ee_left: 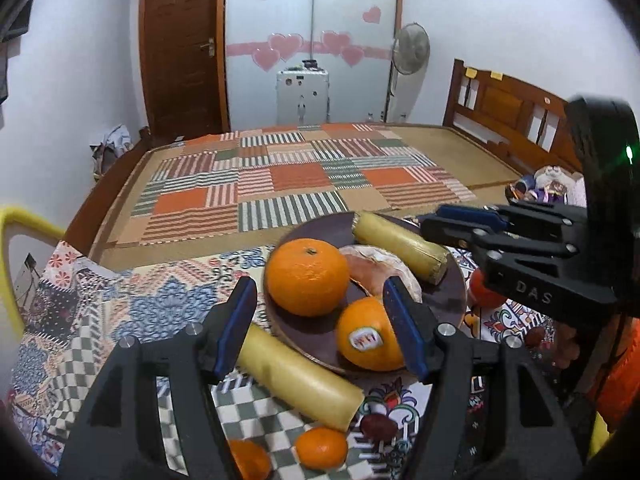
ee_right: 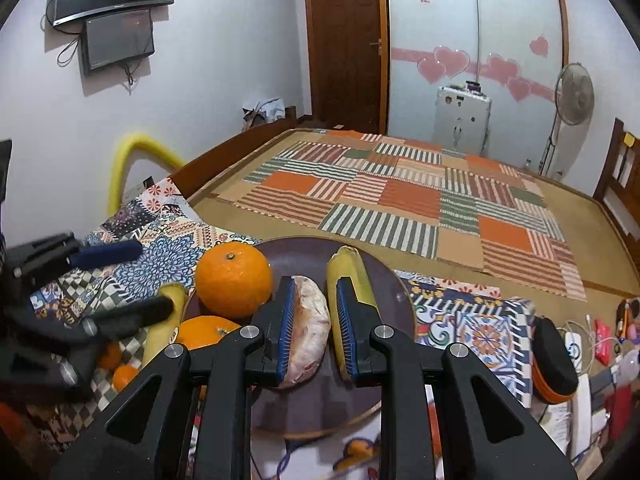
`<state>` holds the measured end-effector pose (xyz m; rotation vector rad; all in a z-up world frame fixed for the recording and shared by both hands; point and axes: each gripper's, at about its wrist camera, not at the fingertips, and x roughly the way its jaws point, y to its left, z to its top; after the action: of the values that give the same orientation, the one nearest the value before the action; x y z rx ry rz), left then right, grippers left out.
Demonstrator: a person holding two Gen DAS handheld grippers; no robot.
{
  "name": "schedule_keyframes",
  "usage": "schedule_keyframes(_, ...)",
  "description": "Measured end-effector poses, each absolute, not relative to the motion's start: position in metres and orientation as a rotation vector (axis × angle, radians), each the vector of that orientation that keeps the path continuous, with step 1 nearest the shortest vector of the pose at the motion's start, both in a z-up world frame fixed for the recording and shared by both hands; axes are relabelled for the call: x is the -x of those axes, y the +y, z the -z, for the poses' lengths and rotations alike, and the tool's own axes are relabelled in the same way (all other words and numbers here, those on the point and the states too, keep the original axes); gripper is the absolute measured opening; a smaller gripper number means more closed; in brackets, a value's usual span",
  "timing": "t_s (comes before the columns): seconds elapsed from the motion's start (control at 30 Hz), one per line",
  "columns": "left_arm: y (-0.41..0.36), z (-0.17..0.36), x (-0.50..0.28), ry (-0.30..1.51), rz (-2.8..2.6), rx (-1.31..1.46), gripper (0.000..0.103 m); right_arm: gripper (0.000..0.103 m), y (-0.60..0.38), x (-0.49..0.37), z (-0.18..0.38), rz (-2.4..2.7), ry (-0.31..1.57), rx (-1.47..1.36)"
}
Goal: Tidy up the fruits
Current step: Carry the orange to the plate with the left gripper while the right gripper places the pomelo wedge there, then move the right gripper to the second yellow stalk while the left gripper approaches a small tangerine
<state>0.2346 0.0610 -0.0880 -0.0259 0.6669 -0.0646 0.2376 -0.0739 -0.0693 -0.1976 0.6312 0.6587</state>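
A dark round plate (ee_left: pixel 320 332) on a patterned cloth (ee_left: pixel 160 292) carries two oranges, a yellow banana-like fruit and a pale brownish fruit. The left tongs (ee_left: pixel 320 332) stand apart over the plate's near rim, empty, one blue pad (ee_left: pixel 236 324) above a second yellow fruit (ee_left: pixel 296 376) lying on the cloth just off the plate, the other pad beside the stickered orange (ee_left: pixel 368 336). The larger orange (ee_left: pixel 306 278) sits at the plate's left side. The right tongs (ee_right: pixel 312 328) show a narrow gap between their pads, nearly together; the pale brownish fruit (ee_right: pixel 308 332) appears in that gap at the plate's middle, but whether the pads press on it cannot be told. The yellow fruit on the plate (ee_right: pixel 352 280) lies just right of it. Two small oranges (ee_left: pixel 320 446) rest on the cloth toward its near edge. Beyond lies a bed with a patchwork mat (ee_left: pixel 300 176).
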Motion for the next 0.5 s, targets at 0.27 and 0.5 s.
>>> schedule_keyframes(0.27, 0.071, 0.077, -0.203, 0.666, 0.015, -0.002, 0.066, 0.024, -0.081, -0.207, 0.057, -0.665, 0.587, 0.206)
schedule_keyframes(0.5, 0.084, 0.096, -0.176, 0.726, -0.006, -0.01, 0.066, 0.03, -0.08, -0.18, 0.062, -0.684, 0.579, 0.229)
